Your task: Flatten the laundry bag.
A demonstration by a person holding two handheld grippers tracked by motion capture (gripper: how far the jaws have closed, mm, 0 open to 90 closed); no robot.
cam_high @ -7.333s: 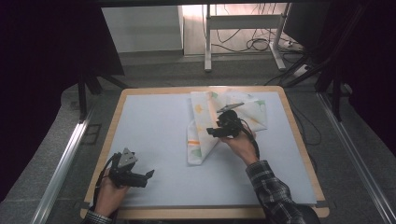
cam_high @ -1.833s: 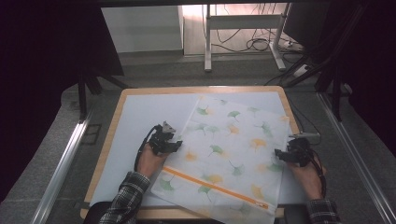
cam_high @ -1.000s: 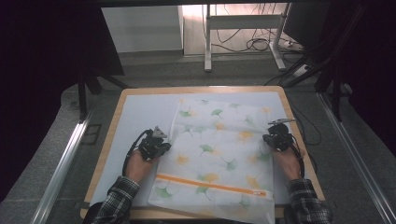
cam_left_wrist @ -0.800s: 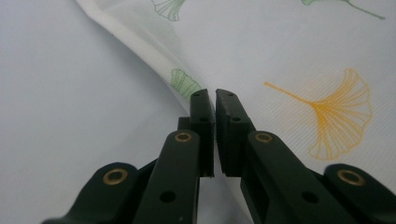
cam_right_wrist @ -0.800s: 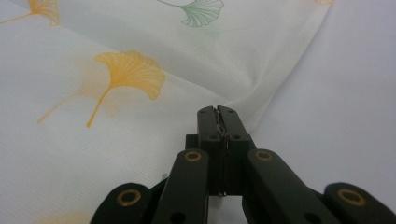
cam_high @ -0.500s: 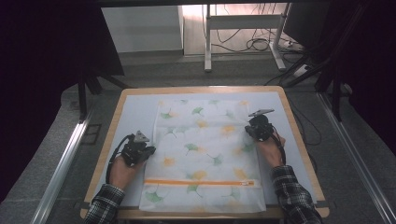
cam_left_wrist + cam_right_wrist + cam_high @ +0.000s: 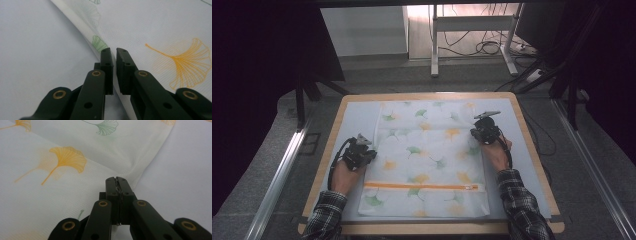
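A white mesh bag [image 7: 427, 150] printed with green and orange ginkgo leaves lies spread flat on the table, its orange zipper [image 7: 422, 186] running across near the front. My left gripper [image 7: 368, 152] sits at the bag's left edge. In the left gripper view [image 7: 113, 51] its jaws stand a narrow gap apart over the bag's hem [image 7: 96, 42], not pressing it. My right gripper [image 7: 477, 131] is at the bag's right edge. In the right gripper view [image 7: 116, 178] it is shut, with a thin line of the fabric [image 7: 75, 185] pinched between the pads.
The table has a pale blue-grey mat [image 7: 354, 120] inside a wooden rim [image 7: 427, 95]. Bare mat lies left and right of the bag. Beyond the far edge are a floor with cables and a metal stand [image 7: 472, 25]. Dark frames flank the table.
Both hands have slid left with the bag, which has shifted left and flattened out. Several seconds ago it was a folded heap at the far middle, with the right gripper on it.
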